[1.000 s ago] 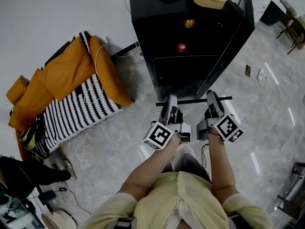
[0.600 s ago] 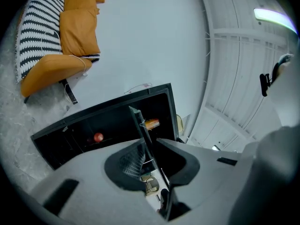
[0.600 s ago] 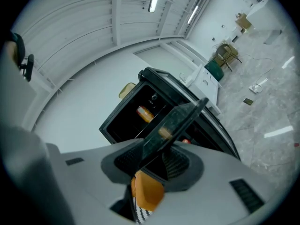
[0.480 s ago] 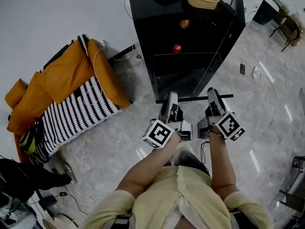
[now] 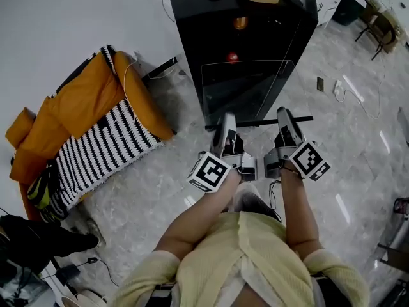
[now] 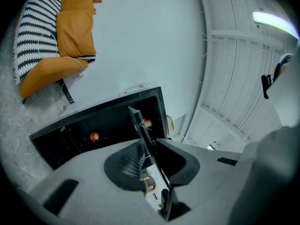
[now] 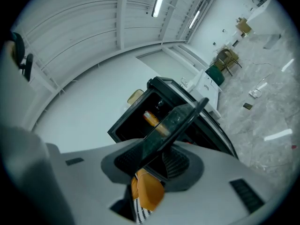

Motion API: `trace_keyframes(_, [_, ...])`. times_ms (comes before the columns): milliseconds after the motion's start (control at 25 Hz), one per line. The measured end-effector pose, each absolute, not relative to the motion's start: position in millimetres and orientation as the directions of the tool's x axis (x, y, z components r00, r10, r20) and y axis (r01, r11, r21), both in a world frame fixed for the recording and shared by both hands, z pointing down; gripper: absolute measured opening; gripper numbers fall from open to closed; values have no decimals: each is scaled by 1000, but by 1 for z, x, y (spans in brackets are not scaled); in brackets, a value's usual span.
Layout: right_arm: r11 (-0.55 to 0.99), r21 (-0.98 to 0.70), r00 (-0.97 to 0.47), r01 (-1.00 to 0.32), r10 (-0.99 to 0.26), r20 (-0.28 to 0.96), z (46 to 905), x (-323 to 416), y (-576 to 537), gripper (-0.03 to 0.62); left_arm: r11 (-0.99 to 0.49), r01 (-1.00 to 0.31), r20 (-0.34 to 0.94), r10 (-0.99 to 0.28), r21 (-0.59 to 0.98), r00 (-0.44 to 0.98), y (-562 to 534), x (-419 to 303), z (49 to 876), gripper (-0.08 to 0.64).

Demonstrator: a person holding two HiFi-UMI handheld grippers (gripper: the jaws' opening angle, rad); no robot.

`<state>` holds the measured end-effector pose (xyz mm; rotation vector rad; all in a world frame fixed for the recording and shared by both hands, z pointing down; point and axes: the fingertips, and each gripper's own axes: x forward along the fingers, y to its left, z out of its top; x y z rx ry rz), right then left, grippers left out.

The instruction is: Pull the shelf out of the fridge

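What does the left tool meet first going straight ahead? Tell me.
The left tool is clamped on the glass shelf, so the shelf leads. Straight on, the shelf's far edge would likely meet the open black fridge first, though depth is unclear.

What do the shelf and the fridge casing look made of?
The shelf looks like clear glass or hard plastic: see-through, glossy, dark trim along one edge. The fridge casing is glossy black, metal or plastic; unclear which.
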<state>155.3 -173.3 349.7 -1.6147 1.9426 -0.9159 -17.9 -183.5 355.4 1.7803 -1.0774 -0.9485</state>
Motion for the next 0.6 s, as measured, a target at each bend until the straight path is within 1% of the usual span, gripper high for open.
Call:
trace_keyframes(160, [82,-732,-201,-677,-977,77,346,154,-170,130,-276,-309,-162,-923,910,348,-181,-21,358,79])
trace_keyframes(360, [69,-736,-177,-673,-982,70,344,150,-155,130,-296,-291,-180,-913,910,366,-171,-23,351,80])
trace_keyframes(600, [64,-737,-173,-673,-982,73,343,147,-151,130,-291,-288,-171,-909,912,379,-168,-24,349,80])
